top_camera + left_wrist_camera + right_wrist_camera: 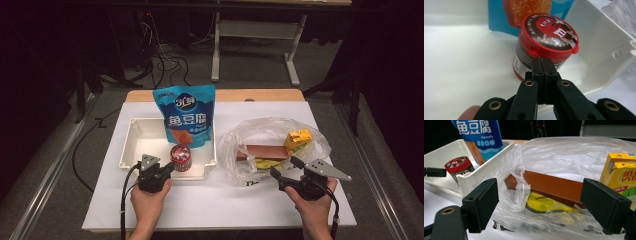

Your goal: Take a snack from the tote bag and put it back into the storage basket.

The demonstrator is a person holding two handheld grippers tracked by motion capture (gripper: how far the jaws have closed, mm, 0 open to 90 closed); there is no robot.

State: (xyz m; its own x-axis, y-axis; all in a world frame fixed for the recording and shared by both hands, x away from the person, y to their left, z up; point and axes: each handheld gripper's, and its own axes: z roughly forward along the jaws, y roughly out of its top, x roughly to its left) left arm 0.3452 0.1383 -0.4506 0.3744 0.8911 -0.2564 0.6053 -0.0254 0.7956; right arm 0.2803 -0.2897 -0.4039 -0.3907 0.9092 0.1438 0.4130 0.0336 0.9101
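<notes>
A small jar with a red M&M's lid point(181, 157) point(549, 35) stands upright in the white tray point(135, 145), near its front right corner. My left gripper point(170, 167) point(543, 62) is shut, its jaws pressed together with nothing between them, the tips right at the jar's near side. A blue fish tofu pouch point(187, 115) stands in the tray behind the jar. My right gripper point(284, 167) point(540, 192) is open in front of a clear plastic bag point(265, 130) point(574, 155), holding nothing.
The bag holds a long brown box point(549, 185), a yellow drink carton point(621, 172) and a yellow-green packet point(541, 203). Tray and bag sit on a white sheet over the table point(220, 200). Beyond the table are a desk frame and cables on the floor.
</notes>
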